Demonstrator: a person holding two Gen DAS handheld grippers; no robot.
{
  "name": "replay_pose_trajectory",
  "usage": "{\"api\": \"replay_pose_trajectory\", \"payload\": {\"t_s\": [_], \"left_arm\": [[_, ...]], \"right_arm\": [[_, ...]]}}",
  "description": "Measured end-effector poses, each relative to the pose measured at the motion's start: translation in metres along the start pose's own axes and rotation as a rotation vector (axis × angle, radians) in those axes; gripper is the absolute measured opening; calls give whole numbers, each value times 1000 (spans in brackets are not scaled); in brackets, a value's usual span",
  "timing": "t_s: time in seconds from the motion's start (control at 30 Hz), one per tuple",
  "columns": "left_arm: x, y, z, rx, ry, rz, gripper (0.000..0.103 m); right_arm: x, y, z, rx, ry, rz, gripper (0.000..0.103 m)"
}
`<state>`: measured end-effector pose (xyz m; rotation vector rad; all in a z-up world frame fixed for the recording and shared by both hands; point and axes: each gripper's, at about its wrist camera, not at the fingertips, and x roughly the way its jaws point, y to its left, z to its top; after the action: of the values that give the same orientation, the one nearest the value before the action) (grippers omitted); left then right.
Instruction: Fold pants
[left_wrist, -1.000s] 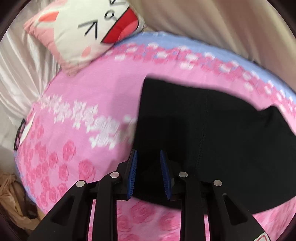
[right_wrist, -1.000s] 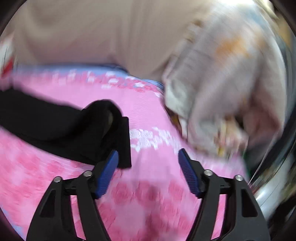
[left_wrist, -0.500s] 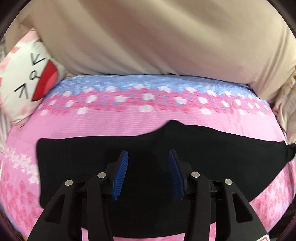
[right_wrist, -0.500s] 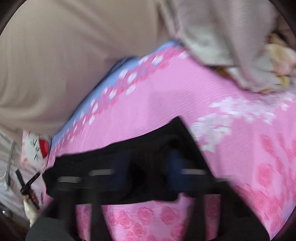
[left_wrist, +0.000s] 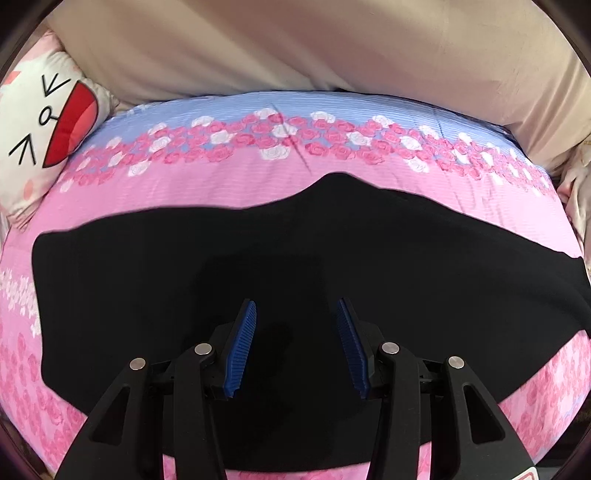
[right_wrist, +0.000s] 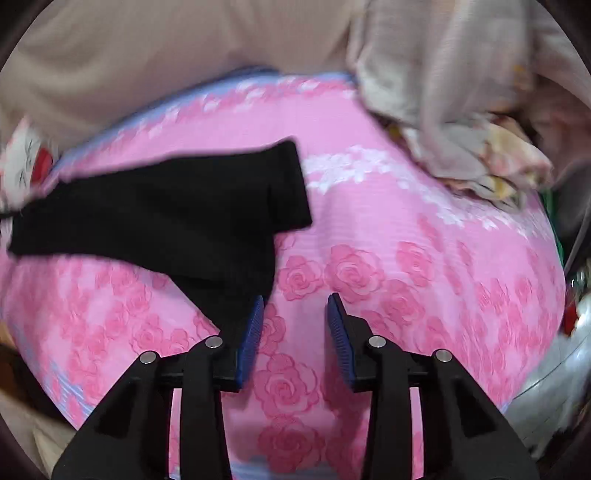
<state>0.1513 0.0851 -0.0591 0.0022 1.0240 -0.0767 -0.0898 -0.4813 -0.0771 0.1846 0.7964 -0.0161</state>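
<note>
Black pants (left_wrist: 295, 258) lie flat across a pink rose-print bedsheet (left_wrist: 221, 184), stretching from left to right. My left gripper (left_wrist: 296, 302) hovers over their middle, open, and its blue pads hold no cloth. In the right wrist view the pants' end (right_wrist: 166, 206) lies left of centre, with one layer stepped over another. My right gripper (right_wrist: 295, 297) points down at the sheet (right_wrist: 406, 258) just right of that end. Its jaws are opening, and only bare sheet shows between them. The left pad (right_wrist: 253, 332) sits at the edge of the cloth's near corner.
A white cat-face pillow (left_wrist: 44, 129) rests at the bed's far left. Beige fabric (left_wrist: 295, 44) hangs along the back of the bed. A heap of pale clothes (right_wrist: 461, 129) lies at the far right of the bed, and silvery clutter (right_wrist: 561, 369) shows past the bed's right edge.
The left gripper has swung from the pants' left end to above their middle, and its jaws have widened. The right gripper went from wide open to narrower and now stands beside the pants' end, which now lies flat.
</note>
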Motion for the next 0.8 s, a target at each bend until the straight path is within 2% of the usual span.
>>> {"api": "replay_pose_trajectory", "payload": {"t_s": [0.03, 0.07, 0.1, 0.13, 0.2, 0.23, 0.3, 0.33, 0.37, 0.43, 0.5, 0.63, 0.67, 0.7, 0.73, 0.77, 0.8], "left_arm": [[0, -3, 4, 3, -9, -5, 44], [-2, -11, 9, 9, -27, -18, 44], [-3, -17, 13, 15, -39, -30, 44], [-4, -23, 17, 22, -48, -40, 44], [-6, -37, 22, 38, -61, -60, 46], [-8, -42, 22, 45, -65, -67, 51], [-13, -46, 19, 63, -79, -74, 53], [-15, -46, 17, 68, -81, -74, 53], [-17, -43, 15, 70, -82, -70, 53], [-16, -37, 13, 68, -69, -49, 53], [-12, -33, 16, 64, -64, -30, 53], [-5, -39, 31, 51, -103, -2, 53], [-3, -44, 34, 56, -119, 8, 53], [0, -49, 36, 68, -130, 16, 53], [3, -52, 37, 76, -137, 25, 54], [9, -55, 37, 86, -139, 45, 55], [15, -56, 37, 92, -130, 65, 55]], "right_arm": [[-10, 3, 12, 15, -63, 18, 50], [-13, 5, 22, 27, -94, 14, 77], [-12, 9, 37, 49, -130, 6, 89], [-8, 13, 47, 61, -134, 39, 91], [8, 19, 68, 69, -97, 93, 89], [26, 24, 73, 48, -27, 55, 89], [49, 34, 73, 0, 92, -28, 88], [57, 41, 69, -20, 134, -30, 69], [58, 44, 64, -27, 145, 1, 35], [56, 53, 61, -53, 143, -10, 10], [45, 68, 73, -120, 76, -46, 9], [-25, 99, 114, -265, -353, -86, 8], [-27, 99, 120, -283, -398, -101, 9], [-16, 91, 125, -286, -378, -112, 9], [0, 80, 126, -263, -314, -114, 12], [24, 64, 121, -228, -215, -114, 23], [49, 49, 113, -198, -115, -149, 26]]}}
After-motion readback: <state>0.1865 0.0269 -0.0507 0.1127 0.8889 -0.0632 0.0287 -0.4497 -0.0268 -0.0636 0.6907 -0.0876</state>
